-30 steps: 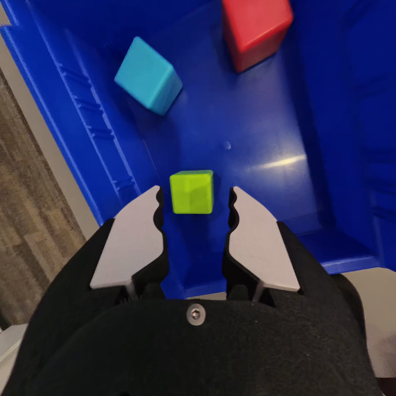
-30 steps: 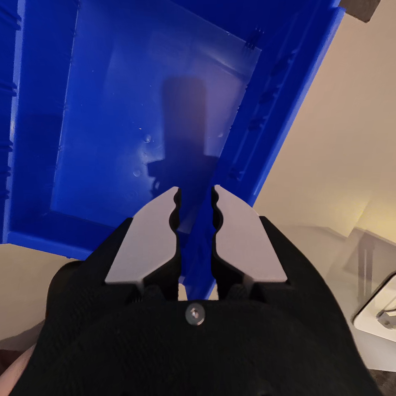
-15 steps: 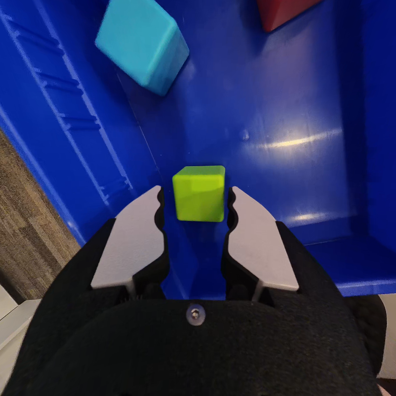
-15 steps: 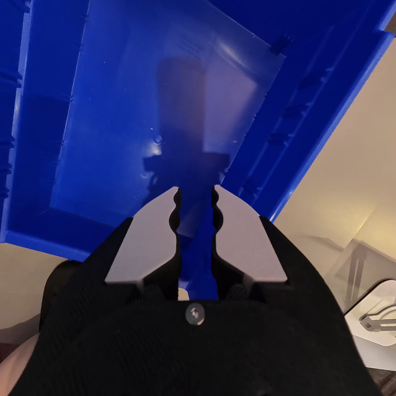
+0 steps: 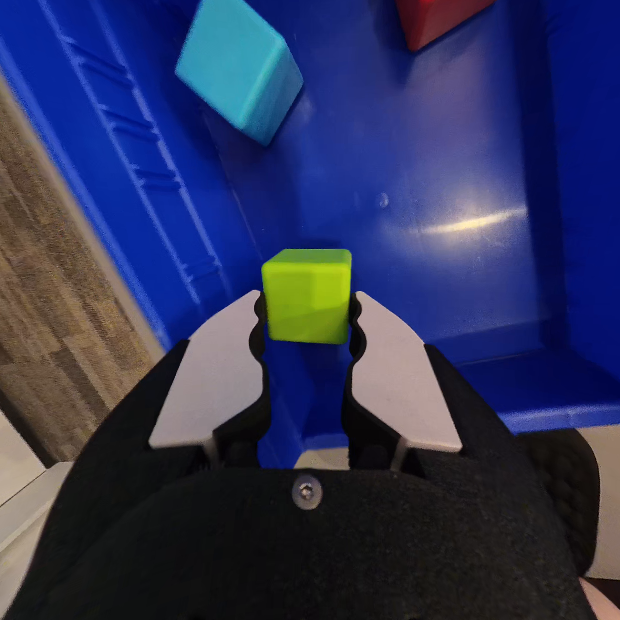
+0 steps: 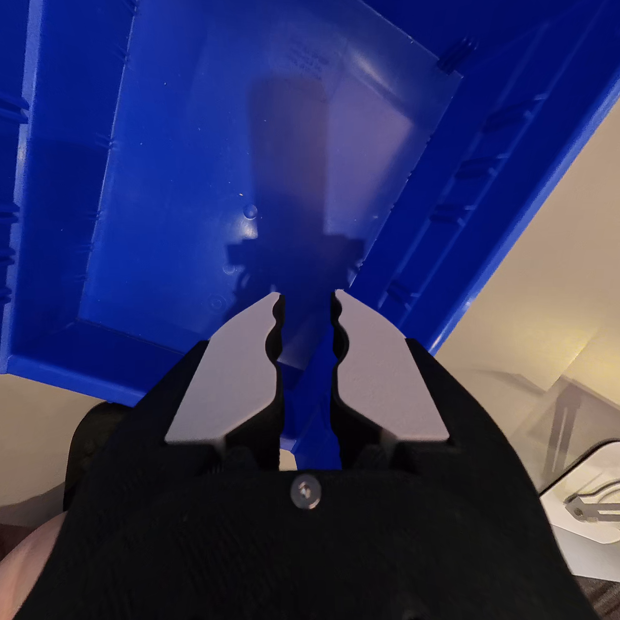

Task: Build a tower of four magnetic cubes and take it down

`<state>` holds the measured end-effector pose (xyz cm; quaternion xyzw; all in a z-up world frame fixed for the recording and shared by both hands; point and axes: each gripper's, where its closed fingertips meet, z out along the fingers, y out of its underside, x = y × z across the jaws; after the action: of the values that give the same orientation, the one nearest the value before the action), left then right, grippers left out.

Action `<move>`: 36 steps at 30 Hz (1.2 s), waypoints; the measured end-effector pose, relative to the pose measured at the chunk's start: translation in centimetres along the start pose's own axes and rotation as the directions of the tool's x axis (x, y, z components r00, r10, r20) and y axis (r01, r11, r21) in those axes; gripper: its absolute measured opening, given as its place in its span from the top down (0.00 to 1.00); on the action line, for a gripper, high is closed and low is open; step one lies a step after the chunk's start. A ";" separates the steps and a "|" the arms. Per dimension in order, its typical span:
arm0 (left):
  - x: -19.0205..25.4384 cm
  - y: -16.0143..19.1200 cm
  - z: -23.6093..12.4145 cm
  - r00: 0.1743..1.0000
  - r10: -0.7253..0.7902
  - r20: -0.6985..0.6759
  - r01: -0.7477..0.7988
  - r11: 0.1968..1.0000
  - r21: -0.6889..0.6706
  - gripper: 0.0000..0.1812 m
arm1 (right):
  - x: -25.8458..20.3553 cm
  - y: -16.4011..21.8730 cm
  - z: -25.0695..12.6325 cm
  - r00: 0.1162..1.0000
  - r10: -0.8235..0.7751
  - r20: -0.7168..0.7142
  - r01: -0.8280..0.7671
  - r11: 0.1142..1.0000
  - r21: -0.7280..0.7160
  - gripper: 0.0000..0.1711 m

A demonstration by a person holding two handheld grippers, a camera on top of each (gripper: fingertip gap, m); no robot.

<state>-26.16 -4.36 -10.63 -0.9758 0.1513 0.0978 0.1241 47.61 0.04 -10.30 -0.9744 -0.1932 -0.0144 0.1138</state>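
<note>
Left wrist view: grey carpet is showing at far left, then the blue plastic bin [image 5: 436, 167] wall. A matte cyan cube [image 5: 238, 67] is lying tilted by that wall; a red cube [image 5: 432, 20] is sitting upper right. The left gripper [image 5: 307, 298] is clasping a glossy lime-green cube [image 5: 307, 297] with rounded edges, fingertips touching both sides. Right wrist view: the right gripper [image 6: 307, 298] is hanging slightly parted, holding nothing, over the bin's bare floor.
</note>
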 end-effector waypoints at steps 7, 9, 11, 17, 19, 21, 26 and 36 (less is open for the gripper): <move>4.0 -5.1 -12.5 0.998 0.064 0.015 -0.064 0.897 0.437 0.74 | 0.2 0.4 -0.1 1.000 0.006 0.010 -0.006 1.000 -0.005 0.84; 9.1 -8.3 -16.5 0.969 0.246 -0.020 -0.184 0.776 0.603 0.74 | 0.2 0.4 -0.1 1.000 0.007 0.017 -0.007 1.000 -0.002 0.84; 16.2 -10.5 -19.0 0.850 0.525 -0.036 -0.349 0.614 0.707 0.74 | 0.3 0.4 -0.1 1.000 0.005 0.023 -0.005 1.000 -0.001 0.84; 29.9 -13.0 -14.9 0.446 0.895 0.034 -0.681 0.314 0.662 0.74 | -0.1 0.5 -0.1 0.999 -0.004 0.052 0.004 1.000 0.009 0.84; 31.8 -13.4 -12.2 0.376 0.927 0.002 -0.733 0.296 0.612 0.74 | -0.2 0.9 0.0 0.998 -0.006 0.061 0.007 1.000 0.000 0.84; 32.8 -14.1 -10.0 0.345 0.938 -0.019 -0.763 0.293 0.577 0.74 | -0.2 1.2 0.0 0.997 -0.002 0.072 0.002 1.000 -0.002 0.86; 33.9 -15.6 -8.0 0.364 0.926 -0.101 -0.713 0.347 0.609 0.74 | -0.3 1.2 -0.2 0.995 0.006 0.101 -0.008 1.000 0.024 0.86; 34.3 -15.0 -6.5 0.343 0.929 -0.141 -0.700 0.353 0.621 0.74 | -0.3 0.9 -0.7 0.996 -0.012 0.092 0.010 1.000 0.025 0.86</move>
<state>11.70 -1.61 -9.13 -0.6827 0.6779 -0.1326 0.2383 47.65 -1.08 -9.82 -0.9715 -0.2038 0.0325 0.1167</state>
